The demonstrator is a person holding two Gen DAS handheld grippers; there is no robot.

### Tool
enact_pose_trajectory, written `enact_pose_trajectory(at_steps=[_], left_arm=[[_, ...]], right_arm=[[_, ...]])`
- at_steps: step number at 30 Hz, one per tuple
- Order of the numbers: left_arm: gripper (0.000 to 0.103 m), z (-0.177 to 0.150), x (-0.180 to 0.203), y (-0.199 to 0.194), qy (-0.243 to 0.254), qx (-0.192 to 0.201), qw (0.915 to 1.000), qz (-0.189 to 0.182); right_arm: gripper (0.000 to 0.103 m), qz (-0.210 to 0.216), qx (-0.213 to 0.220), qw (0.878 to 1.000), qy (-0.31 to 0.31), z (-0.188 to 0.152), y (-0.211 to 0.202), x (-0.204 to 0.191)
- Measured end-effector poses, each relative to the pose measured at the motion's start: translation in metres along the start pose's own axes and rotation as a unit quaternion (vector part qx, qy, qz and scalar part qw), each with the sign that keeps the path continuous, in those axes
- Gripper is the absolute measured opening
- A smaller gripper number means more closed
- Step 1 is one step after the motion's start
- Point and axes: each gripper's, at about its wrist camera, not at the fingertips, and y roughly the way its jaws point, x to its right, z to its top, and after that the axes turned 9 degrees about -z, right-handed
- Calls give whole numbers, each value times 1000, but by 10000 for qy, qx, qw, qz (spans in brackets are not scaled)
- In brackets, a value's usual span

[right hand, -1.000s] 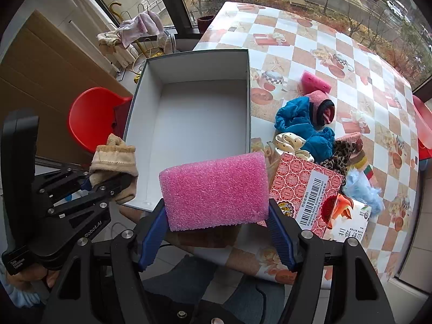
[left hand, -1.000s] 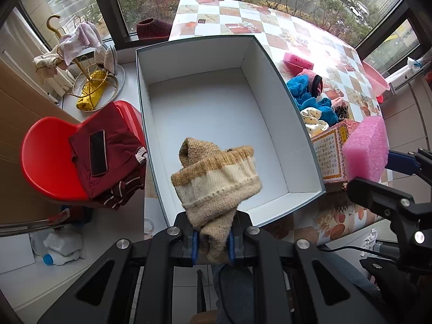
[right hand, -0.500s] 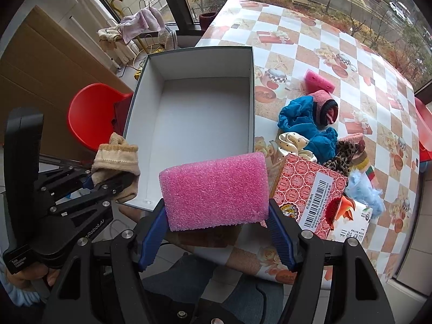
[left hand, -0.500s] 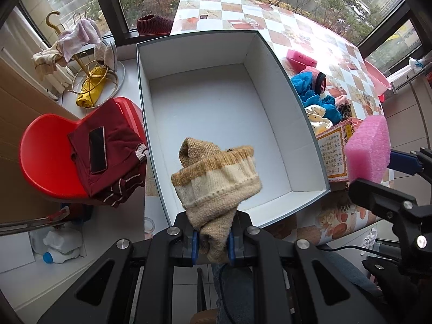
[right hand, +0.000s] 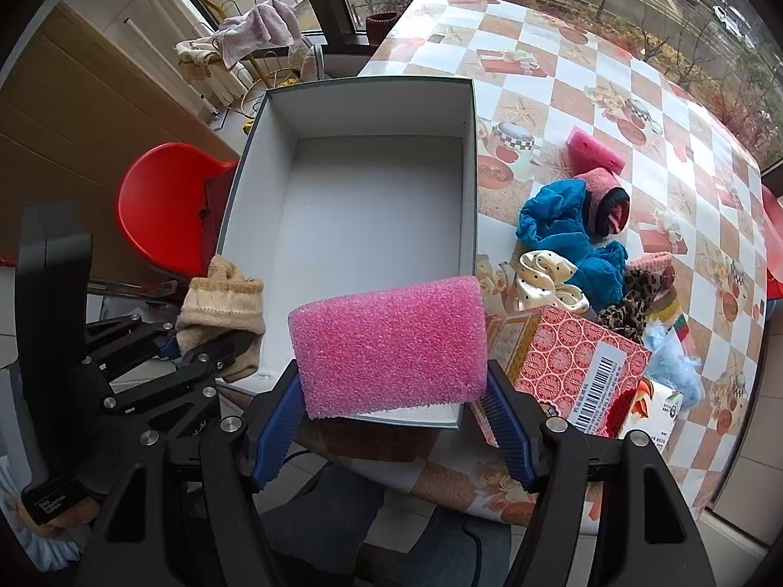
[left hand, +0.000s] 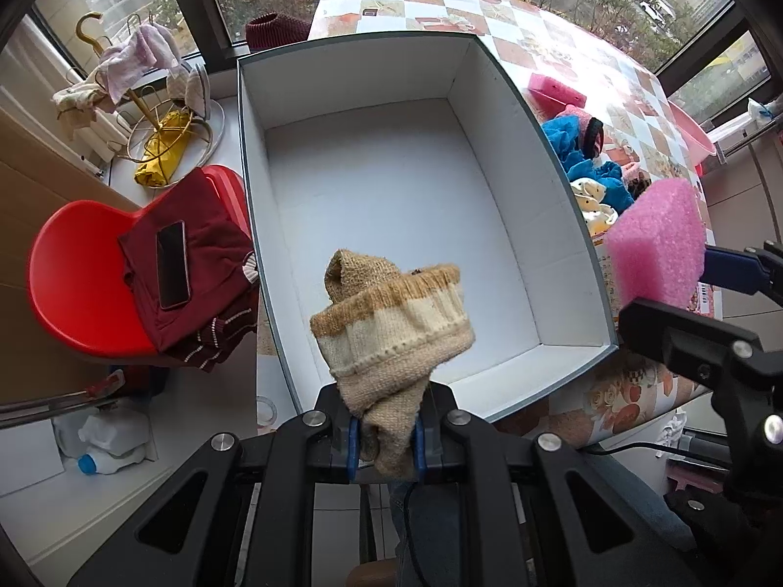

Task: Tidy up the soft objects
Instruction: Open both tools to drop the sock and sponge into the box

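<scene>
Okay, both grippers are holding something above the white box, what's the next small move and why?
Probably lower the left gripper a little and release its beige knit sock into the white box. The sock already hangs over the box's near end, the box floor looks bare, and the right gripper, shut on the pink sponge, sits nearer the box's near rim.

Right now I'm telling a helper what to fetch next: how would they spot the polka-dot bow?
Start at the white box on the checkered table. In the pile beside its right wall, the bow lies against blue fabric. Only it is cream with dark dots.
</scene>
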Motion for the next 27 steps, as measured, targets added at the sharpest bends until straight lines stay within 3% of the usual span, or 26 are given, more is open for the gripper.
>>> enact_pose_trajectory(at_steps=[5,8,9,10,14,18,22,27], left_arm=[[26,1,-1,10,-49,-54,10000,23],[59,0,-2,14,-116,-69,9999,108],[75,0,-3,14,-148,-71,9998,136],[81,1,-3,15,-177,-48,9998,68],[87,2,-3,15,-217,-35,9998,20],[103,6,3,23,-170,-137,9998,31],[103,6,11,35,132,-172,9986,490],[103,0,5,52,249,-549,9958,692]], right_arm=[[72,57,-74,9999,-43,8,9,-6],[75,153,-88,9998,-88,11,12,-10],[88,176,-99,9997,-105,11,13,-11],[103,181,-85,9997,-103,11,13,-11],[102,177,39,9998,-62,8,7,-10],[102,122,165,9998,74,5,-4,-2],[102,156,259,9989,367,1,-15,15],[102,191,323,9969,699,-9,-25,35]])
